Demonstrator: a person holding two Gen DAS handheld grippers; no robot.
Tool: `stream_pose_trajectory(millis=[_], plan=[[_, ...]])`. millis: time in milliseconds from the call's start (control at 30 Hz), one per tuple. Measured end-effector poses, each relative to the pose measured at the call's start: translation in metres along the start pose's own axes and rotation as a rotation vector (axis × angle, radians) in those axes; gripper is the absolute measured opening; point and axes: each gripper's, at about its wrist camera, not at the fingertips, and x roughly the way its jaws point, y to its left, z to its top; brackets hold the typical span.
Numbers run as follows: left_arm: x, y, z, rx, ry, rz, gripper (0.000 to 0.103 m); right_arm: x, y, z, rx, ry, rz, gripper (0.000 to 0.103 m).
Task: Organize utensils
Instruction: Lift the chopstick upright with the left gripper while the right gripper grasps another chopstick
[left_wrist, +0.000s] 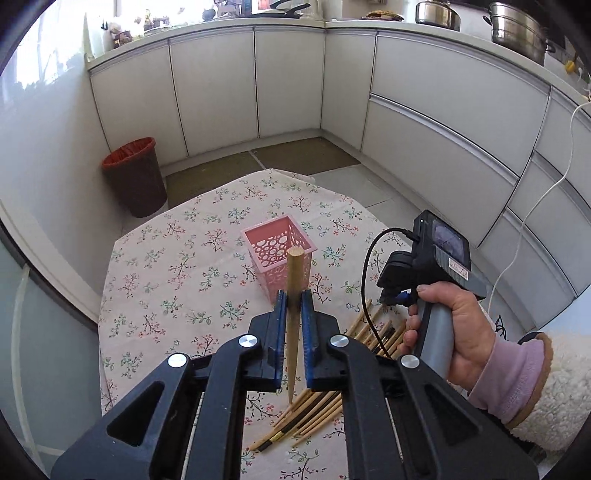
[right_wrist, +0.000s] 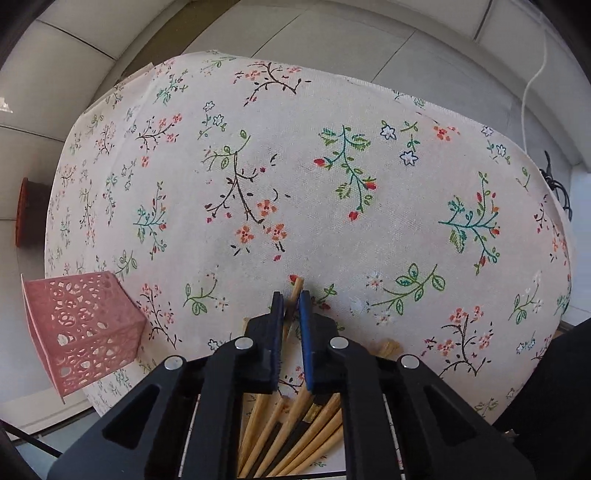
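Observation:
My left gripper (left_wrist: 293, 295) is shut on a pale wooden chopstick (left_wrist: 294, 266), which stands nearly upright in front of the pink perforated basket (left_wrist: 273, 240). Its thin end points down toward a pile of several wooden and dark chopsticks (left_wrist: 317, 410) on the flowered tablecloth (left_wrist: 177, 266). In the right wrist view my right gripper (right_wrist: 291, 299) points steeply down over that pile (right_wrist: 295, 432). It is shut on one wooden chopstick (right_wrist: 295, 286), whose end pokes out past the blue pads. The pink basket (right_wrist: 85, 332) stands at the left. A person's hand (left_wrist: 454, 325) holds the right gripper's handle.
A brown bin with a red liner (left_wrist: 135, 177) stands on the floor beyond the table's far left. White cabinets (left_wrist: 443, 110) wrap the back and right. A white cable (left_wrist: 535, 206) hangs at the right. Steel pots (left_wrist: 517, 29) sit on the counter.

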Motion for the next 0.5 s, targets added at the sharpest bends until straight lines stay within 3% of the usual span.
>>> stream_pose_trajectory(millis=[167, 500], plan=[[-0.009, 0.003, 0.003, -0.040, -0.026, -0.004, 0.007, -0.015, -0.011, 0.004, -0.004, -0.015, 0.128, 0.007], [-0.040, -0.015, 0.021, -0.069, -0.089, -0.003, 0.007, -0.150, -0.004, -0.023, -0.277, -0.240, 0.284, 0.006]])
